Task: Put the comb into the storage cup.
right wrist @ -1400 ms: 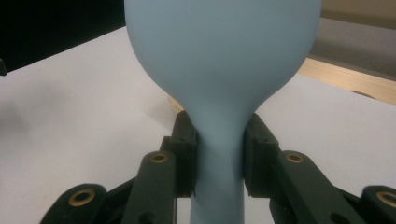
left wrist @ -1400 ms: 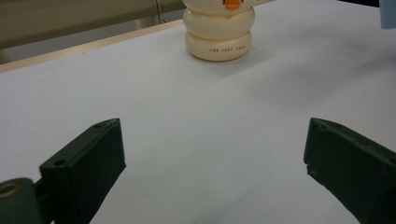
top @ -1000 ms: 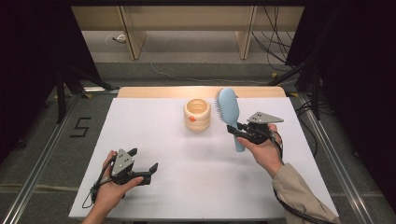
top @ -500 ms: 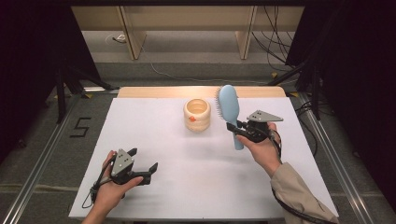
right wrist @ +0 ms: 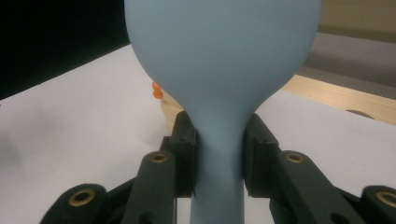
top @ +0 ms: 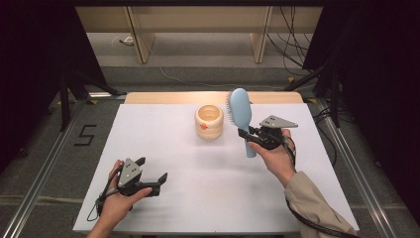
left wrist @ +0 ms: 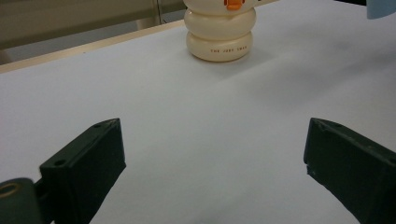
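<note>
A light blue hairbrush (top: 241,115) stands upright above the table, bristles facing left toward a cream ribbed cup (top: 209,121). My right gripper (top: 246,135) is shut on the brush's neck; in the right gripper view both pads (right wrist: 187,149) press against the narrow neck of the hairbrush (right wrist: 224,70). The cup has a small orange mark on its side and sits at the middle back of the white table (top: 198,198). My left gripper (top: 152,171) rests low at the front left, jaws wide open with nothing between them. The left gripper view has the cup (left wrist: 219,32) ahead.
A wooden strip (top: 168,97) runs along the table's far edge. Beyond it are cables on the floor and wooden posts. A floor marking "5" (top: 85,135) lies left of the table. Metal rails flank both sides.
</note>
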### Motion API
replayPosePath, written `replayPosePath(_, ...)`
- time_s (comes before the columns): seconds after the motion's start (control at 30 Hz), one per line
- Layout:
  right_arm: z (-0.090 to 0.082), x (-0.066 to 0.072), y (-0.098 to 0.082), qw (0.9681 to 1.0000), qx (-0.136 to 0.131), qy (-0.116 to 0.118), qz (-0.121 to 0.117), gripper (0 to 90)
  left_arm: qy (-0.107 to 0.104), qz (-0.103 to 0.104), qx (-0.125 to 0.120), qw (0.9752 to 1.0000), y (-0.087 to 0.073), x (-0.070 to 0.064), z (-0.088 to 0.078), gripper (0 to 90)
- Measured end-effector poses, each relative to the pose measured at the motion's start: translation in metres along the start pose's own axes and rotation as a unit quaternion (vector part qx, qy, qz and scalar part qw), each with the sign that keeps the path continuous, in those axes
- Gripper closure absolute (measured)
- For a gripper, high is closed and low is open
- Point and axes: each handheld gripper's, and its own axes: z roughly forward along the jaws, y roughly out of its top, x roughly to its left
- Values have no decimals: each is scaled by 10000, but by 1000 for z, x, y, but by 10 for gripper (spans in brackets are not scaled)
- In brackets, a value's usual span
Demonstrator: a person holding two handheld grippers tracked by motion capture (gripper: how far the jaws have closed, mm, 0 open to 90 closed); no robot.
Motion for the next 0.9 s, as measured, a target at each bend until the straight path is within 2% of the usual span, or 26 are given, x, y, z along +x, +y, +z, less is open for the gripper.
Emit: replayPosePath(0.9, 15, 2, 10, 9998, -137, -20, 106, 702, 2, -17, -15, 10000, 0, 0, 0, 48)
